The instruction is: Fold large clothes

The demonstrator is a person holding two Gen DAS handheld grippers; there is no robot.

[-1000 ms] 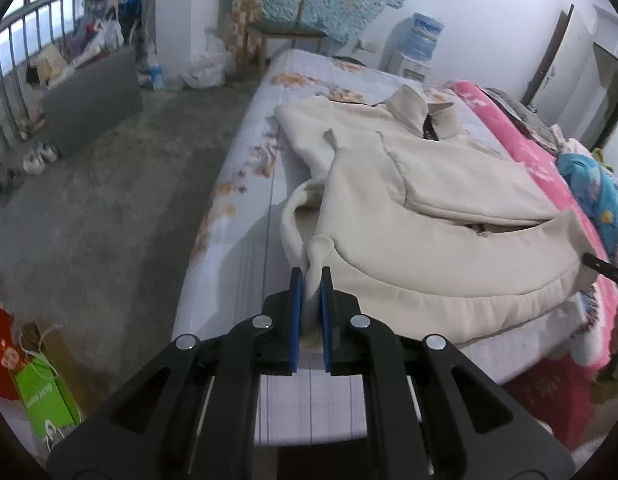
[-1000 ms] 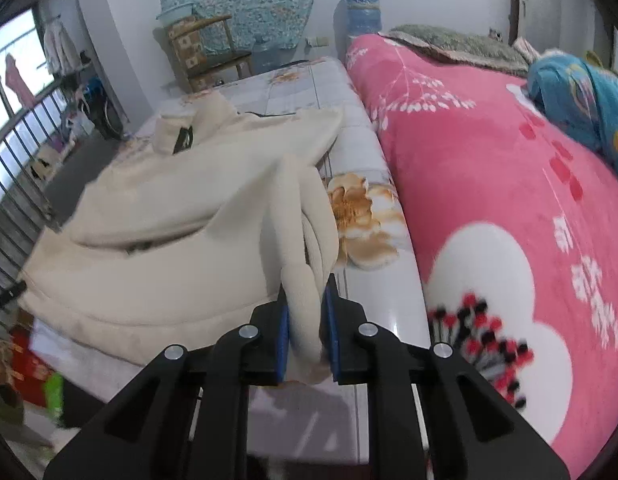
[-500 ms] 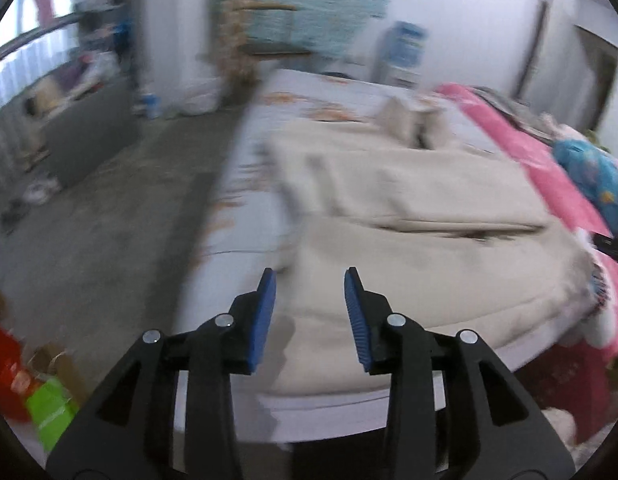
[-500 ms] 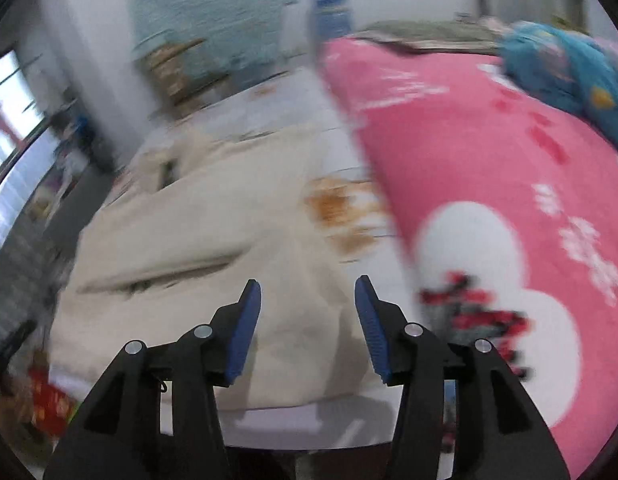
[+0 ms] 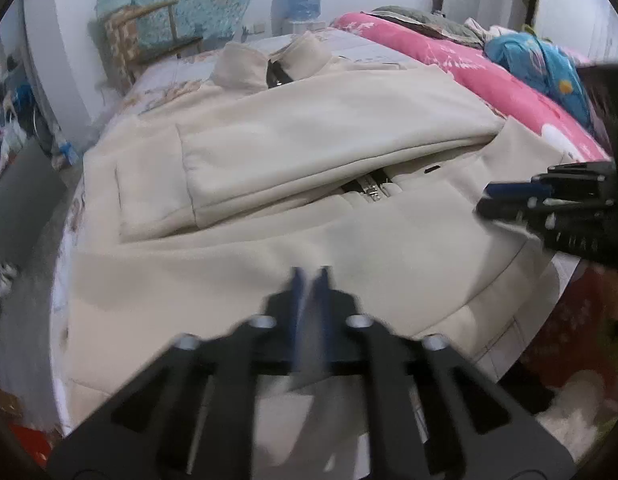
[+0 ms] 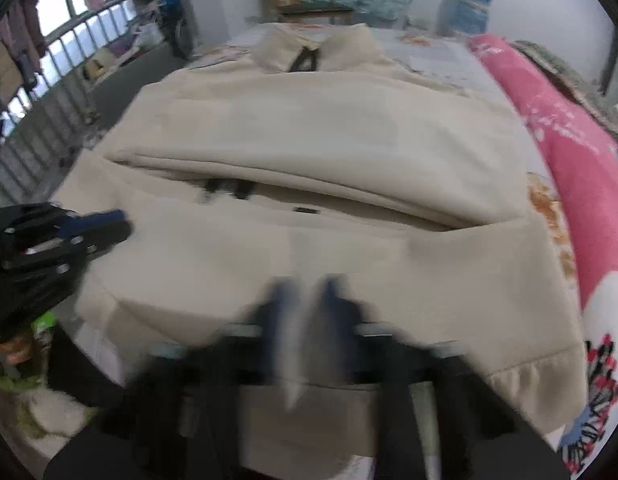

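I have the cream, thick-fleece zip jacket (image 5: pixel 293 140) spread across the bed, collar at the far end, sleeves folded over its chest. It looks soft, bulky and limp, so I would take it by the near hem's corners, where the layers bunch. My left gripper (image 5: pixel 309 280) and right gripper (image 6: pixel 305 292) both sit at that near hem, jaws pressed together, apparently pinching fabric, though blur hides the contact.

Cream jacket (image 5: pixel 309 136) – pink floral blanket (image 5: pixel 509 92)
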